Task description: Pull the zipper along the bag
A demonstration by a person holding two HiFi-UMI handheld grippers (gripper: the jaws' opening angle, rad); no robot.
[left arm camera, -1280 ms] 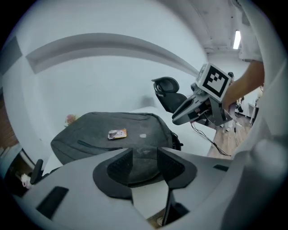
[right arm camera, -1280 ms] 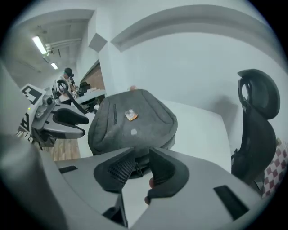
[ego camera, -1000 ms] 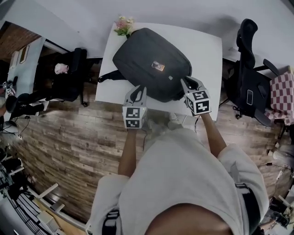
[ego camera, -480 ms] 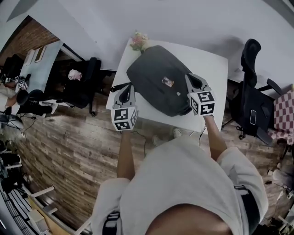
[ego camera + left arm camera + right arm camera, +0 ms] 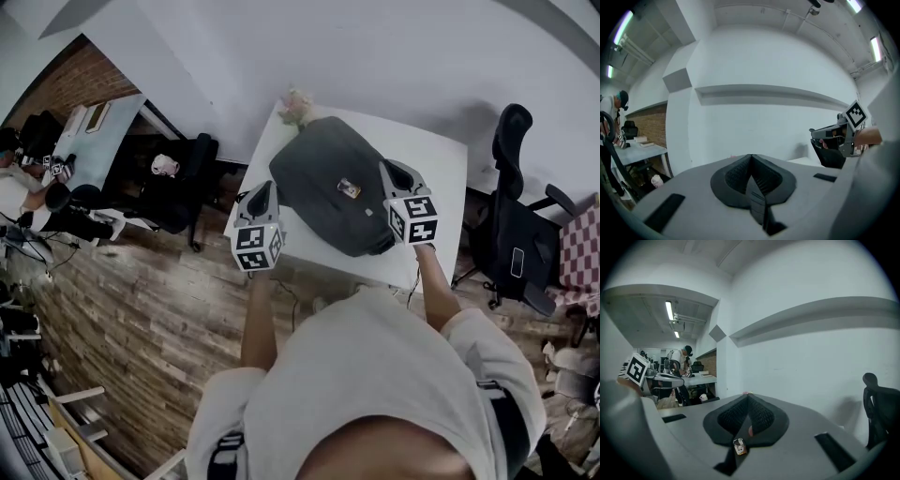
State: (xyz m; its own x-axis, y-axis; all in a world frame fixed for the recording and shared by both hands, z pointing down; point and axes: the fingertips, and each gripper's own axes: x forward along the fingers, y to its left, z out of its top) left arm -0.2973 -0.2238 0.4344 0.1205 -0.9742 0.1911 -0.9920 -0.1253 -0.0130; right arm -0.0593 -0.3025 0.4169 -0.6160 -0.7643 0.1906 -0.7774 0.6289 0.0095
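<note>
A dark grey bag (image 5: 333,183) lies flat on the white table (image 5: 436,216), with a small orange patch (image 5: 351,188) on its top. My left gripper (image 5: 262,194) is held up beside the bag's left edge, over the table's left side, clear of the bag. My right gripper (image 5: 395,172) hovers over the bag's right side. In the left gripper view the left gripper (image 5: 751,157) is shut with its pads together and points at a bare wall. The right gripper (image 5: 747,397) looks the same in its own view, shut on nothing. No zipper pull can be made out.
A small bunch of flowers (image 5: 296,106) stands at the table's far corner behind the bag. A black office chair (image 5: 514,216) is to the right, another chair (image 5: 178,183) to the left. People sit at a desk (image 5: 89,131) far left. The floor is wood.
Both grippers have lifted away from the bag's near edge and moved apart. The left one now hangs beside the bag's left edge, the right one over its right side.
</note>
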